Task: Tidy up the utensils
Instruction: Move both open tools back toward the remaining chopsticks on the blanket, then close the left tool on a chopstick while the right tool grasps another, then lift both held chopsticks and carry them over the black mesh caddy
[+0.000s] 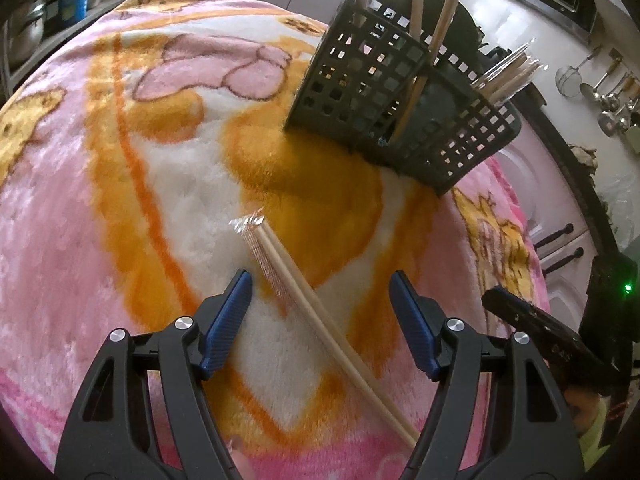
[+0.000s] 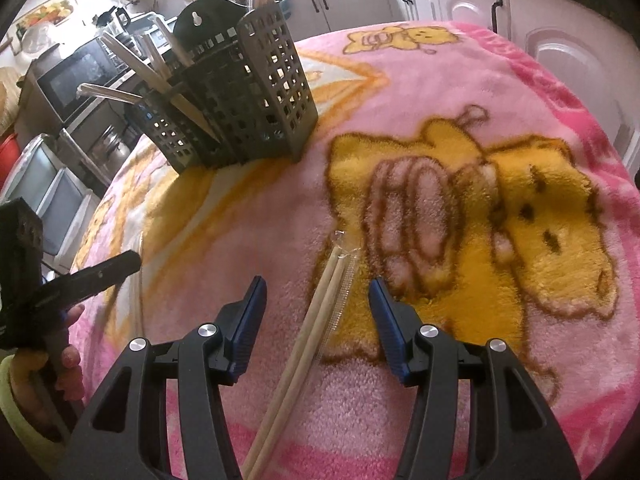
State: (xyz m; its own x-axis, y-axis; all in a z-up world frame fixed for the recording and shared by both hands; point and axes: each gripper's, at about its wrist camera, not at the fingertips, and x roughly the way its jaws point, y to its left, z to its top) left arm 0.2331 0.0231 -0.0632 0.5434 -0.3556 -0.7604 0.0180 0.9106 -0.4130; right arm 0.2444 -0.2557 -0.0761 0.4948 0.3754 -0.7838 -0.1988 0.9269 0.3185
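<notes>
A pair of pale wooden chopsticks (image 1: 320, 320) in a clear wrapper lies slantwise on the pink and orange blanket (image 1: 120, 200). My left gripper (image 1: 320, 278) hangs open just above it, its blue pads on either side and not touching. A second wrapped pair (image 2: 316, 312) lies under my right gripper (image 2: 316, 282), which is also open and straddles it without contact. The black slotted utensil holder (image 1: 400, 100) (image 2: 240, 100) stands further back on the blanket with several chopsticks upright in it. A finger of the right gripper (image 1: 520, 312) shows at the right edge of the left wrist view.
The blanket (image 2: 440, 80) covers a round table that drops off at the sides. A person's hand (image 2: 68, 352) holds the left gripper's handle. Around it are a microwave (image 2: 80, 76), white cupboards (image 2: 460, 0), hanging ladles (image 1: 608, 96) and steel pots (image 1: 28, 28).
</notes>
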